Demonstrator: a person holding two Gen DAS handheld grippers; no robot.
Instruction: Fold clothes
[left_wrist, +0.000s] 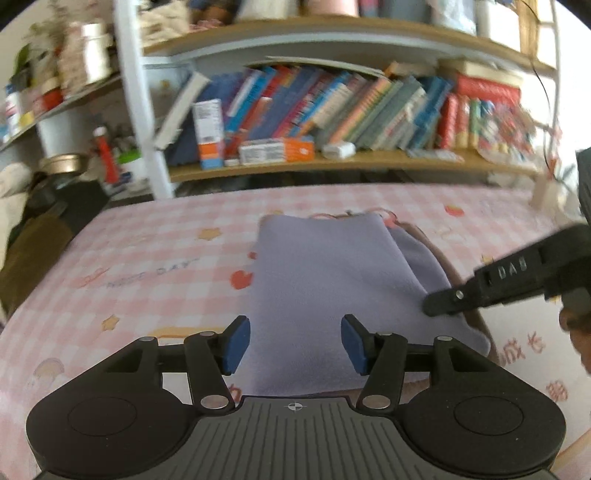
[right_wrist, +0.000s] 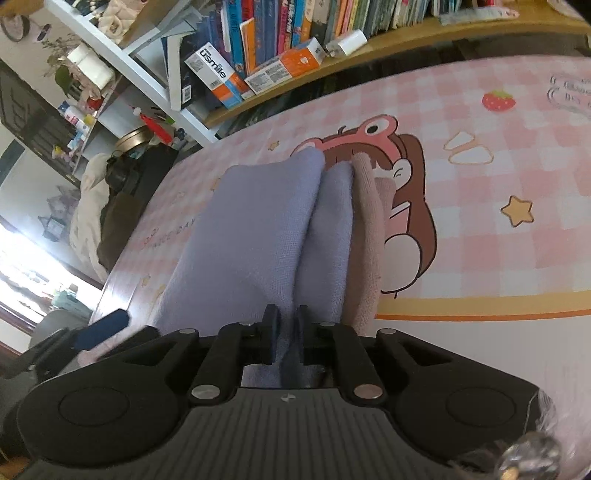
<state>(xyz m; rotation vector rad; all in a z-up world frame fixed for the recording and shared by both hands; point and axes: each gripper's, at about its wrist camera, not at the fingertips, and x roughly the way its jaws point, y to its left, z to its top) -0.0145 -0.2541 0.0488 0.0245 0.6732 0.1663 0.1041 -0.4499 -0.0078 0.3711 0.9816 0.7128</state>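
Observation:
A folded lavender garment (left_wrist: 325, 295) lies on the pink checked table cover (left_wrist: 147, 258), with a beige-pink layer under its right edge. My left gripper (left_wrist: 293, 343) is open, its blue pads (left_wrist: 236, 343) hovering over the garment's near edge. My right gripper (left_wrist: 443, 301) comes in from the right at the garment's right edge. In the right wrist view my right gripper (right_wrist: 286, 334) is shut on a fold of the lavender garment (right_wrist: 258, 229); the beige-pink layer (right_wrist: 367, 236) lies beside it.
A bookshelf (left_wrist: 332, 162) with books and boxes stands behind the table. Jars and bottles fill shelves at the left (left_wrist: 74, 74). The table cover (right_wrist: 498, 184) stretches to the right with cartoon prints. Dark bags (right_wrist: 125, 192) sit off the table's far left edge.

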